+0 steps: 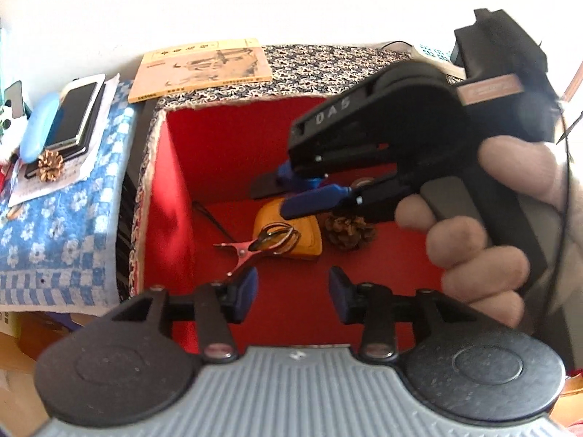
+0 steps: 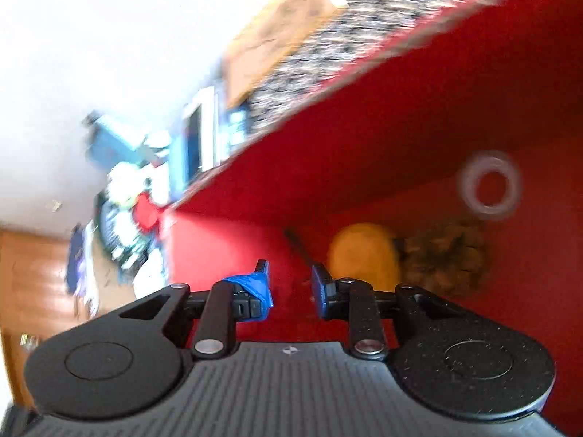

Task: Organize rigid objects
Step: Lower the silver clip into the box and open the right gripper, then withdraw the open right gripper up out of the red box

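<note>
Risk first: my right hand-held gripper (image 1: pixel 328 185) sits low inside the red-lined box (image 1: pixel 204 153), jaws apart with nothing between them, right over what is already stowed, so any careless sweep or pull-out could knock things about. In the box I see the yellow case (image 1: pixel 309 244) with the red-handled scissors (image 1: pixel 255 245) lying across it, a pinecone (image 1: pixel 348 231) just beside the case, and in the right wrist view a white ring (image 2: pixel 490 189) near the back wall, blurred. Blur in that view suggests fast motion, which I judge the main cause of trouble: a finger could clip the scissors off the case or catch the box wall and drag the box. My left hand-held gripper (image 1: pixel 293 295) hovers over the near edge, jaws spread and empty; both tools crowd one opening, so they could collide. A second pinecone (image 1: pixel 50 167) is outside, on the blue floral cloth (image 1: pixel 54 236) beside the phone (image 1: pixel 76 113), touching the stack under it; grabbing it carelessly could shift that stack. Pinecone scales are brittle, so a hard squeeze may crack them. Book (image 1: pixel 200 69) lies on the box top behind, not at risk.
</note>
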`<state>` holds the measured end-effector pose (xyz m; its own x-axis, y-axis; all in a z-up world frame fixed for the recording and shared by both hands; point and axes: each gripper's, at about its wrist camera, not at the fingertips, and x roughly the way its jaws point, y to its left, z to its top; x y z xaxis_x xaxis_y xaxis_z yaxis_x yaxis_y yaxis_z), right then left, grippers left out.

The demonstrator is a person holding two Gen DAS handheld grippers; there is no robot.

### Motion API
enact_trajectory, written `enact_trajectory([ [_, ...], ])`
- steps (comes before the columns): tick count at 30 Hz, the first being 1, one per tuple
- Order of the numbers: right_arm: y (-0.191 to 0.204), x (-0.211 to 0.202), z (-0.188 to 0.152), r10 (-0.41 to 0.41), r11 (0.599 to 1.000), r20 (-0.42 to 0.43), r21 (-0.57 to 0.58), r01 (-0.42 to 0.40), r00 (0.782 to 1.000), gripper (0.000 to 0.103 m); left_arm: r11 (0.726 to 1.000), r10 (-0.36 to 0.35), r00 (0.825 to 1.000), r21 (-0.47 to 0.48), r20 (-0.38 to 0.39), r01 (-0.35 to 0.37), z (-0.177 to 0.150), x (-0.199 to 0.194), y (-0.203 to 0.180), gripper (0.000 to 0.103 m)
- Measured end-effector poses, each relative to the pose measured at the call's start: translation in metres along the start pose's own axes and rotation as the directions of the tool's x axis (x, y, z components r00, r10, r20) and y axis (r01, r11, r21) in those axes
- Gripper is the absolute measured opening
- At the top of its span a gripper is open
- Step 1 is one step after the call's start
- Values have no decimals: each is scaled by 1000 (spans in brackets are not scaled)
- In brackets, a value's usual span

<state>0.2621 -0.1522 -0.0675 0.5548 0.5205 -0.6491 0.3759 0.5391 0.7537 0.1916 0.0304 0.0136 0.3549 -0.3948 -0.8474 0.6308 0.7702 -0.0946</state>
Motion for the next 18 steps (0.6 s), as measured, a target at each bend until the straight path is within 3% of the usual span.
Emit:
enact_trajectory([
  [4, -19, 11, 6, 31, 994, -69, 111, -23, 997, 9, 1000, 1, 1000, -11, -5, -1, -1, 2, 1, 41],
  [7, -20, 21, 4, 72, 993, -189, 105, -53, 979, 9, 1000, 2, 1000, -12, -5, -3, -2, 2, 0, 41],
  [11, -15, 16, 1, 11, 999, -169, 51, -3, 985, 10, 1000, 8, 1000, -25, -9, -8, -1, 2, 1, 44],
  [14, -13, 7, 0, 29, 999, -136, 23, -26, 990, 10, 999, 19, 1000, -36, -9, -19, 1, 1, -1, 47],
  [18, -4, -1, -4, -17, 998, -94, -59, 11, 995, 10, 998, 52, 999, -46, 1, -52, 3, -1, -4, 49],
])
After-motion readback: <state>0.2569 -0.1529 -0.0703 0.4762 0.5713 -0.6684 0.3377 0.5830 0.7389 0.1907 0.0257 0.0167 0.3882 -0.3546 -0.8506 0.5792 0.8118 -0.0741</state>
